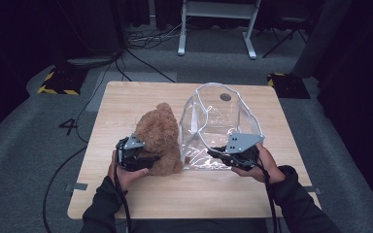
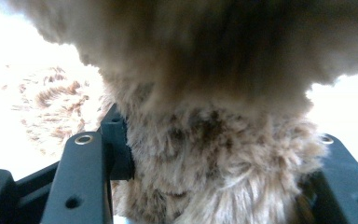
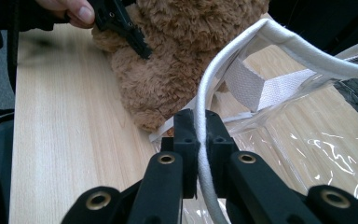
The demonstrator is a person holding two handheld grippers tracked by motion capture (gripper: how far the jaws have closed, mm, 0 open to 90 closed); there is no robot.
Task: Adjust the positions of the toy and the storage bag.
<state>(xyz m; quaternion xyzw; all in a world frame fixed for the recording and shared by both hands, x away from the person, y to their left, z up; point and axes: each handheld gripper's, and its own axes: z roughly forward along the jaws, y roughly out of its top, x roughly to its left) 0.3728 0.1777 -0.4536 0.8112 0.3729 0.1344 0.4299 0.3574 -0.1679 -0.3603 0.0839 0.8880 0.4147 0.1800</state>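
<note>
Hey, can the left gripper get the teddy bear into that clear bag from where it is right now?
Probably yes. The left gripper is clamped on the teddy bear, right beside the clear bag, whose white rim the right gripper pinches; nothing lies between them.

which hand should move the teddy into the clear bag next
Left. The left tool already clamps the teddy bear, right beside the clear bag. The right tool is pinching the bag's white rim.

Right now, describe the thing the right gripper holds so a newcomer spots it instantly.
On the wooden table, look at its right half, beside the brown plush bear. The clear plastic bag stands there, mouth open, its white-piped rim clamped in the right gripper. It is the see-through thing with white trim.
</note>
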